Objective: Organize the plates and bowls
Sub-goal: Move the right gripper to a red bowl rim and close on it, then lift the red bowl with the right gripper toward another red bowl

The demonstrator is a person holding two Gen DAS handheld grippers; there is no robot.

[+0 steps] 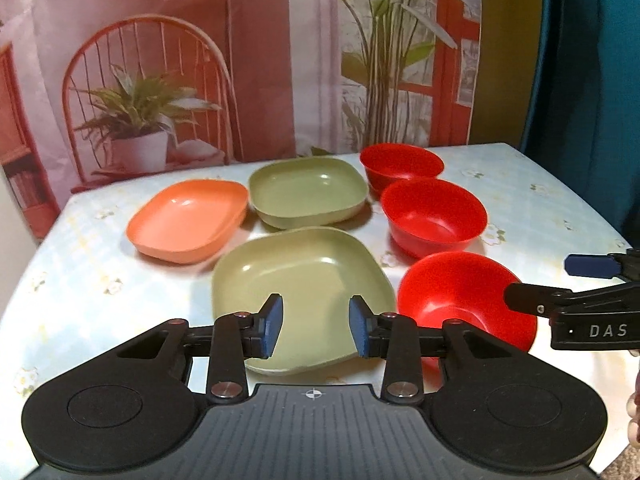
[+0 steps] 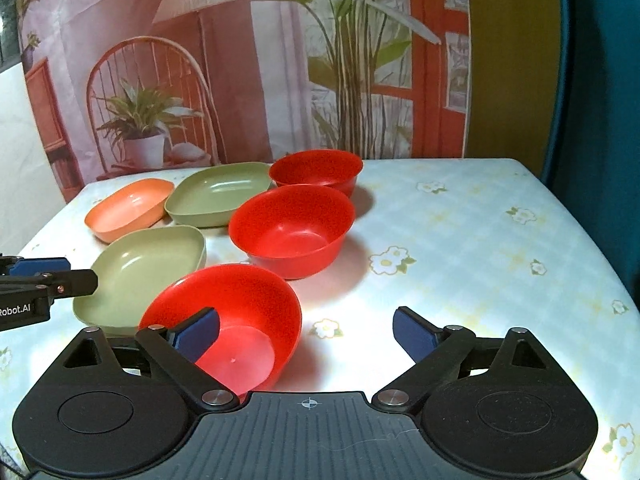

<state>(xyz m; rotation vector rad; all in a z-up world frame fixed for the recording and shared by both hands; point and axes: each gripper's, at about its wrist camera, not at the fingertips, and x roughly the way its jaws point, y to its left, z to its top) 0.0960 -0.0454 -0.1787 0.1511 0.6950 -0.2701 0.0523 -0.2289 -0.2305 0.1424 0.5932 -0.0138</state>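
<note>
Left wrist view: left tool (image 1: 316,327), released, is hovering over the nearest square green plastic plate (image 1: 300,280) on the tabletop (image 1: 540,208); right wrist view: right tool (image 2: 306,334), spread wide, is straddling the nearest round red plastic bowl's (image 2: 240,304) rim, apparently beginning a pickup, next needing closure on that rim.

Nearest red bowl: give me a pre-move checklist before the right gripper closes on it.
1. Right gripper open: ok, jaws spread wide.
2. One finger inside the nearest red bowl, one outside, straddling its wall: ok.
3. Bowl empty: ok.
4. Bowl free of the nearest green plate: cannot tell, their rims look close or touching.
5. Left gripper out of the way: ok, open over the green plate, holding nothing.
6. Stacking target, the middle red bowl, upright and empty: ok.
</note>
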